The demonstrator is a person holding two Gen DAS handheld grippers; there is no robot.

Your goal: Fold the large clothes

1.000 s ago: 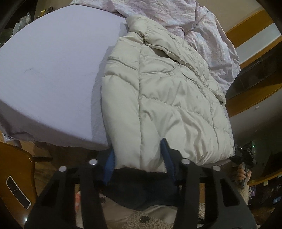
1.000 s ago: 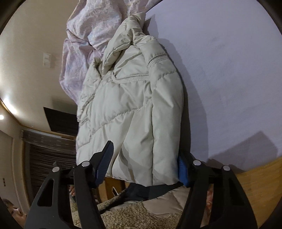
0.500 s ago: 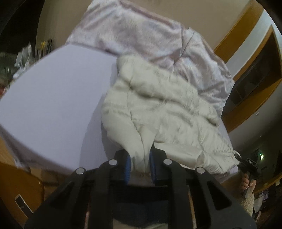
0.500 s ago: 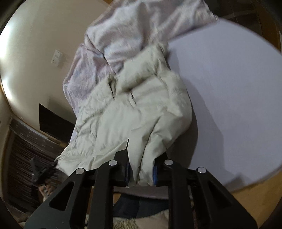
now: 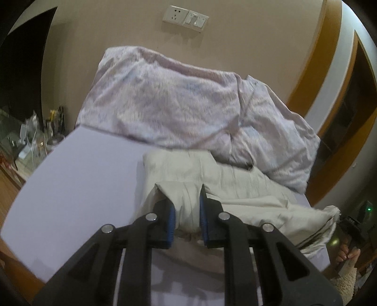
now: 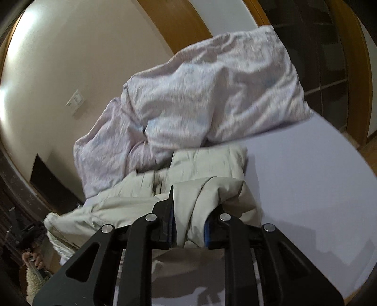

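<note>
A cream quilted puffer jacket (image 5: 212, 174) lies on the pale lavender bed sheet (image 5: 77, 179). Its near hem is lifted off the bed and doubled back over the rest. My left gripper (image 5: 187, 207) is shut on a bunch of that hem, the blue pads pressing the cloth on both sides. In the right wrist view the same jacket (image 6: 207, 162) rises from the sheet (image 6: 306, 179), and my right gripper (image 6: 189, 219) is shut on another fold of its hem. The other gripper and a hand show at the far right edge of the left wrist view.
A crumpled pale pink duvet (image 5: 179, 101) is heaped at the head of the bed behind the jacket. A wall socket plate (image 5: 185, 17) sits above it. A cluttered side table (image 5: 35, 136) stands left of the bed. Wooden door trim (image 5: 329, 77) runs along the right.
Both grippers went from open around the jacket's hem to shut on it. They then rose and carried the hem up and toward the collar, so the jacket bunched up.
</note>
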